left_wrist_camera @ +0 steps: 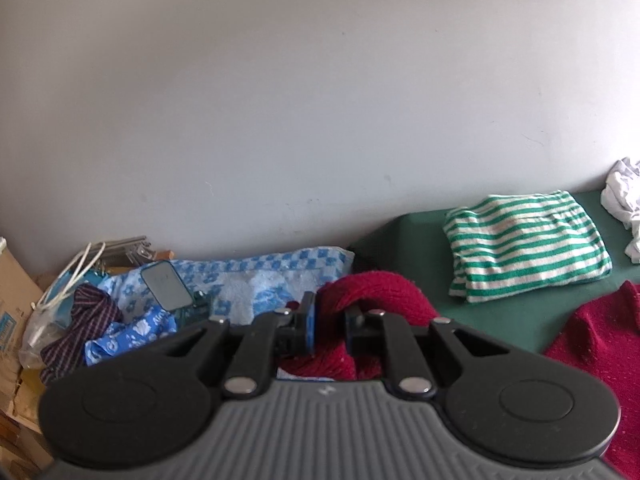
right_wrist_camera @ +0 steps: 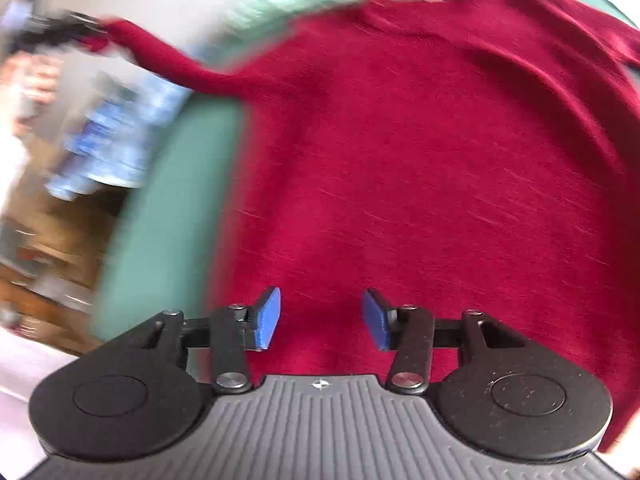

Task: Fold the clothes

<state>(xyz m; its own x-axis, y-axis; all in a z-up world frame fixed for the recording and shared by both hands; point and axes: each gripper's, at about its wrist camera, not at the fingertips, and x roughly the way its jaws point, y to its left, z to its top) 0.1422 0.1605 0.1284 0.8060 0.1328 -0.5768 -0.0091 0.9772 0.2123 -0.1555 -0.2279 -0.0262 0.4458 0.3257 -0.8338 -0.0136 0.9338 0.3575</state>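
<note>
Crimson knit sweater [right_wrist_camera: 400, 140] lies spread on the green surface [right_wrist_camera: 160, 220], its long axis running from the right gripper [right_wrist_camera: 320, 318], jaws apart over bare cloth, toward the far sleeve [left_wrist_camera: 372, 284], which the left gripper [left_wrist_camera: 330, 320] pinches. Risk: thick knit slipping free, or drag skewing the body.

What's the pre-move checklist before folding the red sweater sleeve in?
1. left gripper clamped on the sleeve: ok, red knit sits between the pads.
2. right gripper free: ok, jaws open over the red sweater, nothing pinched.
3. Sweater body flat on the green surface: not ok, creases near its top right.
4. Striped folded shirt clear of the sweater: ok, it lies apart.
5. Sleeve free of the blue checked cloth: cannot tell.
6. Right wrist view sharp: not ok, heavy blur.
</note>
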